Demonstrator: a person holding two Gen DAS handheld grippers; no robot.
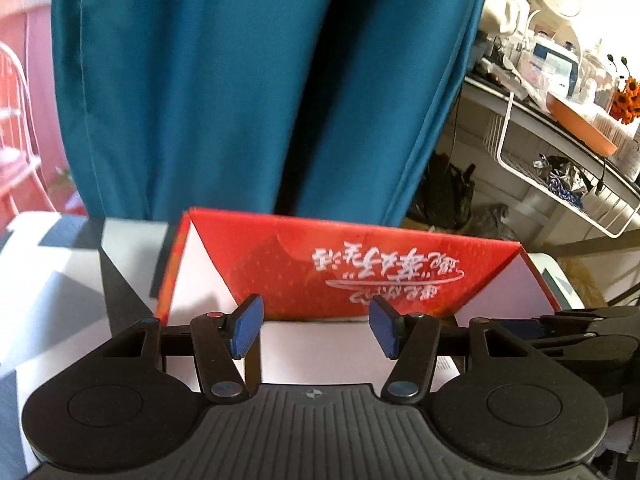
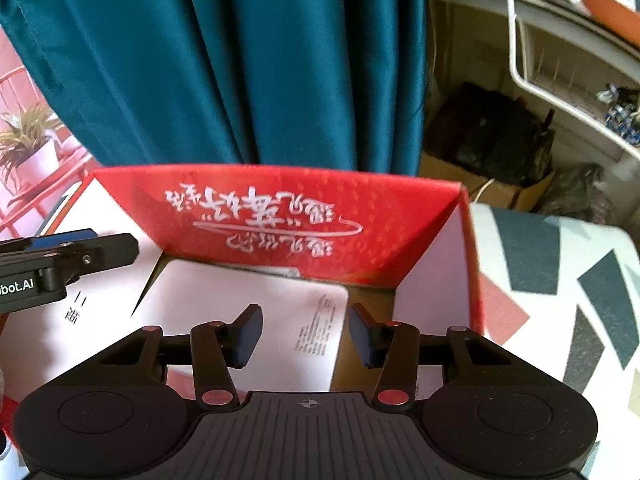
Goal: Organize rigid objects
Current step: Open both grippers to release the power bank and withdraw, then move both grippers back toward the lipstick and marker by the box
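One red box [image 2: 280, 216] stands open on one patterned tabletop [image 2: 560, 264], with white script on its far inner wall. Inside it lies one white flat box [image 2: 248, 312] with small print on its right side. Two grippers are in view: the right gripper [image 2: 306, 334] with two blue-padded fingers [image 2: 248, 334], and the left gripper [image 1: 314, 326], likewise with two. One teal curtain [image 1: 240, 80] hangs at the far side. At the far right is one white wire basket [image 1: 560, 184], one orange tray [image 1: 580, 128] and one bunch of orange flowers [image 1: 628, 100].
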